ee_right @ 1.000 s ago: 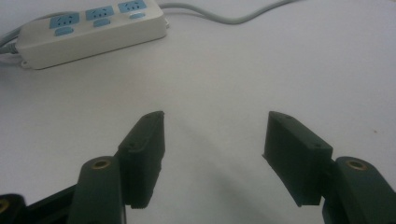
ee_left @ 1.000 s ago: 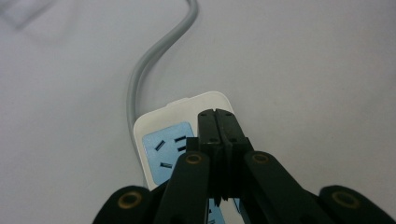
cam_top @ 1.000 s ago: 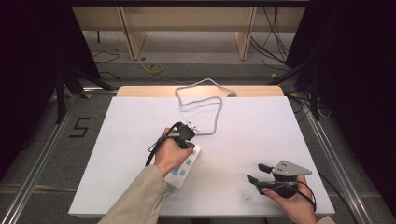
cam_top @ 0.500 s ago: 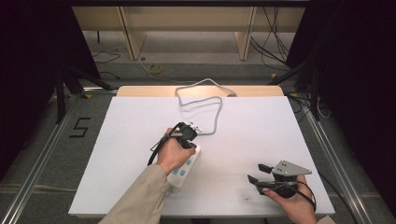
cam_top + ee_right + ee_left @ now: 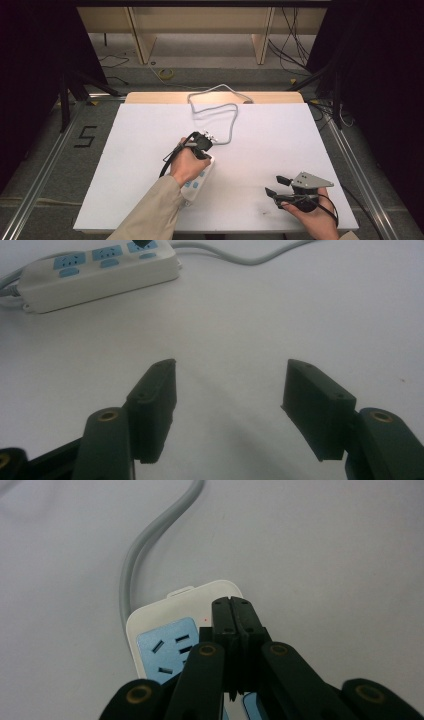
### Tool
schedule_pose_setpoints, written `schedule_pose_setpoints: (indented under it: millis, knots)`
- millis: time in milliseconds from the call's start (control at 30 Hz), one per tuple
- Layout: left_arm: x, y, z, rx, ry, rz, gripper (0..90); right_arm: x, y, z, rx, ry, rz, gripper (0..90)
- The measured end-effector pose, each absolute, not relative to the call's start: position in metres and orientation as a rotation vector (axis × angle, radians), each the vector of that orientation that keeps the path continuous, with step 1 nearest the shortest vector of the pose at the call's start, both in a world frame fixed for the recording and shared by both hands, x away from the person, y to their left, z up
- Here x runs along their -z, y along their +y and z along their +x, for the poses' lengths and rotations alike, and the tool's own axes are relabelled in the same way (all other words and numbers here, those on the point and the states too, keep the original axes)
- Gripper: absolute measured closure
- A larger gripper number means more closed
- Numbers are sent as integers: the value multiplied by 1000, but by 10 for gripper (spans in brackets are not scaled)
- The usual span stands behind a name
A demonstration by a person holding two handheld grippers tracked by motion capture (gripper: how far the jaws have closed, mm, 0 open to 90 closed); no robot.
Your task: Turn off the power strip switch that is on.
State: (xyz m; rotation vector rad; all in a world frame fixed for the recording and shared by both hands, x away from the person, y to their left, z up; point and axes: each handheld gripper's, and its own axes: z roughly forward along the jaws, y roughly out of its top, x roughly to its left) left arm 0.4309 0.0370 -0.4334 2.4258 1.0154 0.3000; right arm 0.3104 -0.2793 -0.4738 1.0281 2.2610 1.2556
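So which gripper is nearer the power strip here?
Left. The left gripper, jaws shut, sits right over the power strip at its cord end; the right gripper rests open, well off to its side.

Left hand [image 5: 187,165] hides most of power strip [image 5: 197,182].

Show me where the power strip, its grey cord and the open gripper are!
power strip [image 5: 100,270]: right gripper view, on its white side.
grey cord [image 5: 234,117]: high view, on the loop's right side.
right gripper [image 5: 227,390]: right gripper view, midway between its fingertips.

Power strip [image 5: 197,180] and grey cord [image 5: 227,112] obstruct table [image 5: 130,165] middle; right side free.
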Motion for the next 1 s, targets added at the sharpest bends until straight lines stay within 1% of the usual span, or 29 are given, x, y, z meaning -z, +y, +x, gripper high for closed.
schedule_pose_setpoints:
  millis: [767,1000]
  knots:
    - [440,33,433,-309,1032,2454,897,474,-280,310,-1255,2263,1029,389]
    - [439,34,434,-284,1036,2455,897,474,-279,310,-1251,2265,1030,389]
